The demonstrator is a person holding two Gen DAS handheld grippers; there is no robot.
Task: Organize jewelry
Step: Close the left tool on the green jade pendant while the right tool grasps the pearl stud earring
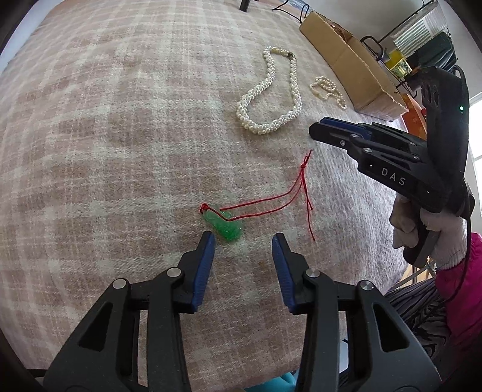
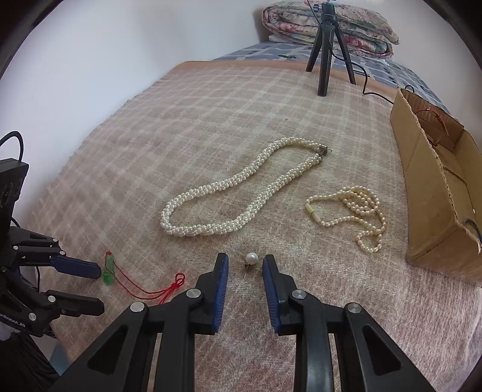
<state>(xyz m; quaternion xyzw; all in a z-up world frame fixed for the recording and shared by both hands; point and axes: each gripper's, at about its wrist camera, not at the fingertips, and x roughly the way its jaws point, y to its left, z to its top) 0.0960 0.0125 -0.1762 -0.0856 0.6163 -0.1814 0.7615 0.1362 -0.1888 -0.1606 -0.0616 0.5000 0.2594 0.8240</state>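
A green pendant (image 1: 224, 224) on a red cord (image 1: 281, 200) lies on the plaid blanket; it also shows in the right wrist view (image 2: 108, 271). My left gripper (image 1: 243, 241) is open, its tips just short of the pendant. A pearl earring (image 2: 251, 259) with a pin lies between the tips of my right gripper (image 2: 245, 261), which is open around it. A thick twisted pearl necklace (image 2: 238, 193) and a thin pearl strand (image 2: 358, 211) lie beyond. The right gripper (image 1: 316, 131) shows from the side in the left wrist view.
An open cardboard box (image 2: 433, 193) holding a reddish wire piece stands at the right of the blanket (image 2: 211, 120). A black tripod (image 2: 327, 45) with a cable stands at the far end, with folded quilts (image 2: 328, 21) behind it. A wall runs along the left.
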